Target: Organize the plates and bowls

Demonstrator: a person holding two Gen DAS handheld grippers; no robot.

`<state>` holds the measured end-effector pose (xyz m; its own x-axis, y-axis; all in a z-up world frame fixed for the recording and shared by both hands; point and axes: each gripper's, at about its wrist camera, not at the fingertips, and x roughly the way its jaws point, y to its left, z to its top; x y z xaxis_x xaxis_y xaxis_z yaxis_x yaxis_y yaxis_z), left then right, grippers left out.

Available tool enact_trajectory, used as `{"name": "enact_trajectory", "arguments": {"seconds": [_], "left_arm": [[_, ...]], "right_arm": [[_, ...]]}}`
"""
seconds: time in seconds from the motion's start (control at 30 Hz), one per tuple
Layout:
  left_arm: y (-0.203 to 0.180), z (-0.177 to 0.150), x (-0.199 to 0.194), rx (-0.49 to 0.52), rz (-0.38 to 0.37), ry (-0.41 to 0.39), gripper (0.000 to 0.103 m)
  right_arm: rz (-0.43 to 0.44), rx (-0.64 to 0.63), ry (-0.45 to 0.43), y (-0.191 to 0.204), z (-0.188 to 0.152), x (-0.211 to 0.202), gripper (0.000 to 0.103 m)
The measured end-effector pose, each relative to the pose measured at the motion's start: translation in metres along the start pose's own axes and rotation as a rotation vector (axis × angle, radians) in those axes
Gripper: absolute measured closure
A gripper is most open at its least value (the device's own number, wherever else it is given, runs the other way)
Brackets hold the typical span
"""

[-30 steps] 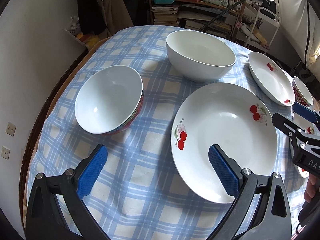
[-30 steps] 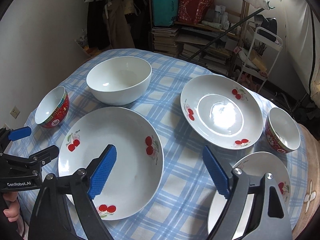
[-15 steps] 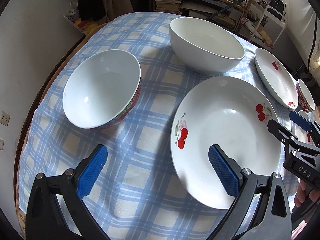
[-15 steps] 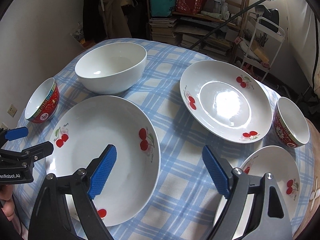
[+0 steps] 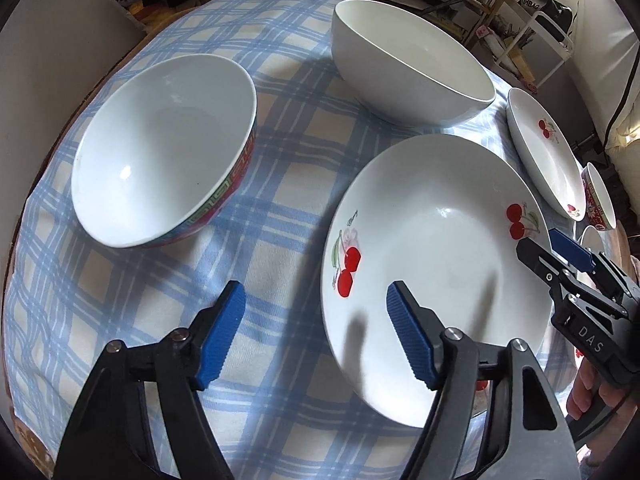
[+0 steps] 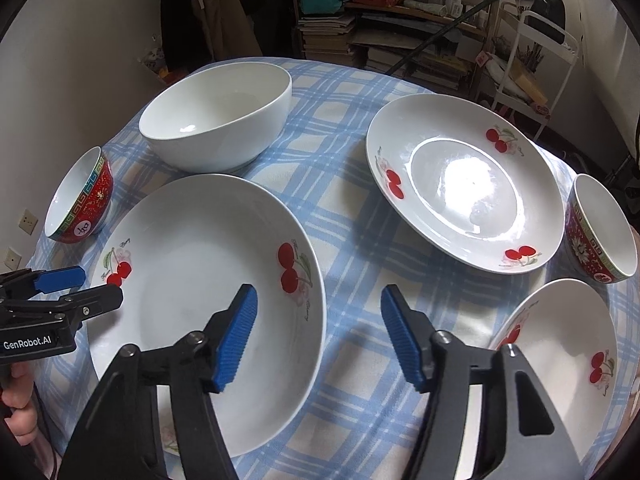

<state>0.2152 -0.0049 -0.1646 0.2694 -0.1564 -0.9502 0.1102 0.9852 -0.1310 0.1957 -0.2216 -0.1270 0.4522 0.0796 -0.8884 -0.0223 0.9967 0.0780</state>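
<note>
- Your bench (image 6: 340,184), under a blue checked cloth, holds cherry plates (image 6: 192,288) and bowls (image 5: 160,160); cluttered shelves (image 6: 400,40) stand behind.
- Both grippers, left (image 5: 316,336) and right (image 6: 318,336), now hover closer, fingers narrowed yet released, empty.

Blue checked tablecloth (image 6: 340,184); cluttered bookshelf (image 6: 400,36); white cart (image 6: 536,60).

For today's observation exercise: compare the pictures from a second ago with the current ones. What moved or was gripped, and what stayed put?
Both grippers came forward and lower over the table. The left gripper and the right gripper now straddle opposite rims of the near cherry plate, jaws open; nothing is gripped. The white bowl, both red bowls and the other plates lie as before.
</note>
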Motion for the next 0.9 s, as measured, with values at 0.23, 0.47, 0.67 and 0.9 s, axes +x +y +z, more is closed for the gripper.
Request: {"name": "enact_trajectory", "arguments": {"seconds": [0.23,0.47,0.67,0.9], "left_arm": [[0.008,0.006,0.0,-0.024,-0.031,-0.031,0.071],[0.002,0.004,0.0,0.016,-0.083,-0.041,0.092],[0.004,-0.001,-0.006,0.018,-0.098,-0.039,0.092],[0.001,-0.022,-0.023,0.048,-0.084,-0.033,0.091]], "right_arm": [[0.065,0.02,0.031,-0.003,0.001,0.008,0.087],[0.079,0.022,0.033,-0.003,-0.002,0.007,0.088],[0.133,0.076,0.041,-0.011,-0.005,-0.001,0.091],[0.133,0.065,0.034,-0.004,-0.02,-0.021,0.091]]}}
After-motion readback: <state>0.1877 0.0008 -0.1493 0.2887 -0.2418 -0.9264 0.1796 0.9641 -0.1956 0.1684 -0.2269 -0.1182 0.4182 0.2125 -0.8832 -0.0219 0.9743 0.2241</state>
